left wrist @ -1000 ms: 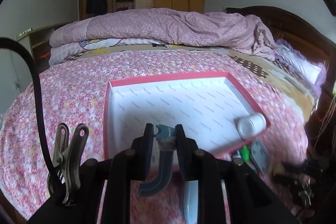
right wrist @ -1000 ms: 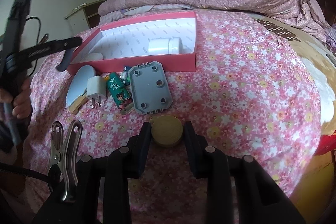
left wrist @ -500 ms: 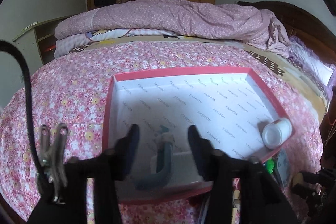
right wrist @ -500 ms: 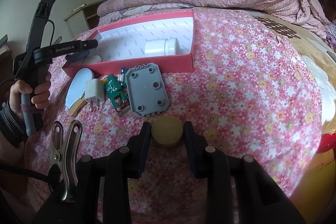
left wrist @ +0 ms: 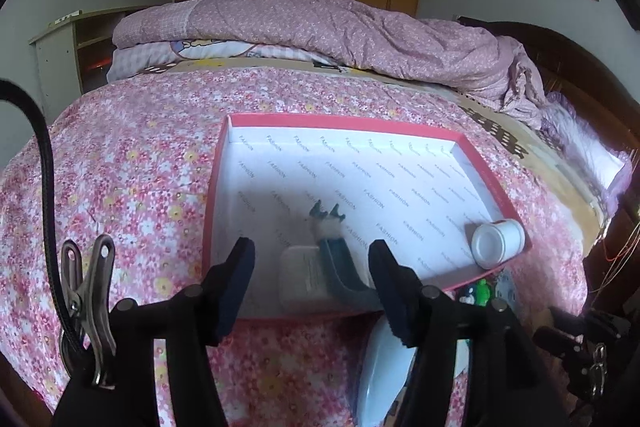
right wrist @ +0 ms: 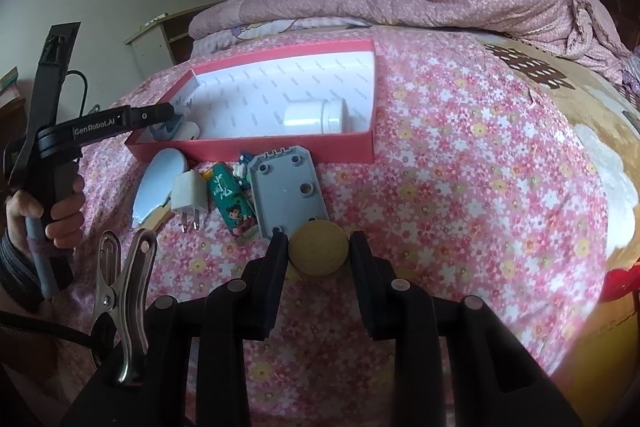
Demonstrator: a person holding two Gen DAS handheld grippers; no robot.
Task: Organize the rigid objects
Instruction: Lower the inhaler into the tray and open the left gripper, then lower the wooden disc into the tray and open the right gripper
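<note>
Three items already inside the red box: a white bottle lying on its side near the right end, a blue-grey curved piece at the left end by the front wall, and a flat white case just beside that piece, touching it. Five more outside, in a row just in front of the box on the flowered bedspread: pale blue oval, white plug adapter, green printed pack, small toy half hidden behind it, grey studded plate. Judged roughly a third done.

Left gripper over the box's left end, jaws just opened and standing well apart, pads clear of the curved piece lying between them: released, holding nothing. Right gripper in front of the box, just beyond the grey plate, clenched on a tan round disc, both pads pressed to its sides. Whether lifted off the bedspread, cannot tell. Likely next into the box.
</note>
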